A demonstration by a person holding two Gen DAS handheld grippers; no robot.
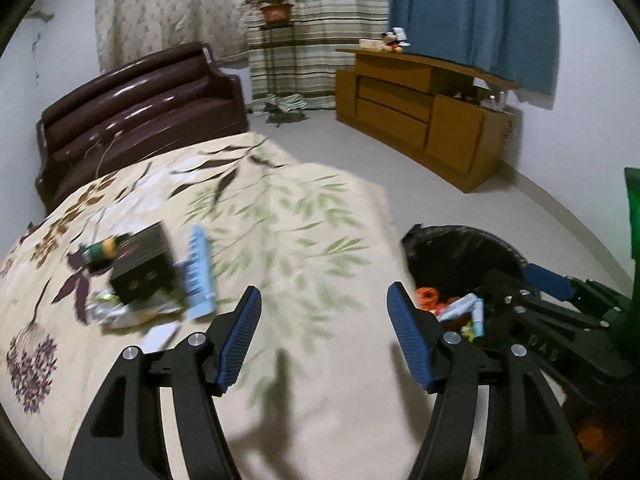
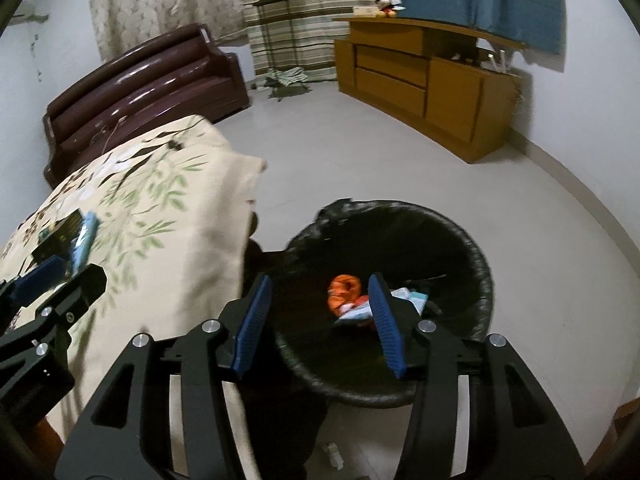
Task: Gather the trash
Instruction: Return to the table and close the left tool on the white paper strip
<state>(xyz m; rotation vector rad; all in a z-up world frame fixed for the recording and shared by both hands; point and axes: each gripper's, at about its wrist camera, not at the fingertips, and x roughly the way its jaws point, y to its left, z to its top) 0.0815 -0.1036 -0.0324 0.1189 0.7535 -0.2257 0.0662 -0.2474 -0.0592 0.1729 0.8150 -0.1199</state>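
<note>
so the left claw [image 1: 323, 300] is spread wide with nothing in it, hovering over the floral tablecloth [image 1: 280, 216]. the leftover trash sits ahead and to the left of it: a black box [image 1: 144, 264], a light blue comb-looking thing [image 1: 198, 272] just beside the box on the claw's side, some crumpled wrappers [image 1: 116, 308] tucked under the box's near edge, and a small green and yellow thing [image 1: 100, 252] on the far side, too blurry to say what. the right claw [image 2: 320, 300] is released too, fingers apart and empty, hanging right over the bin with the black liner [image 2: 472, 280]. down between its fingers, inside the bin, there's an orange crumpled piece [image 2: 344, 288] and a few pale packets [image 2: 408, 296].
</note>
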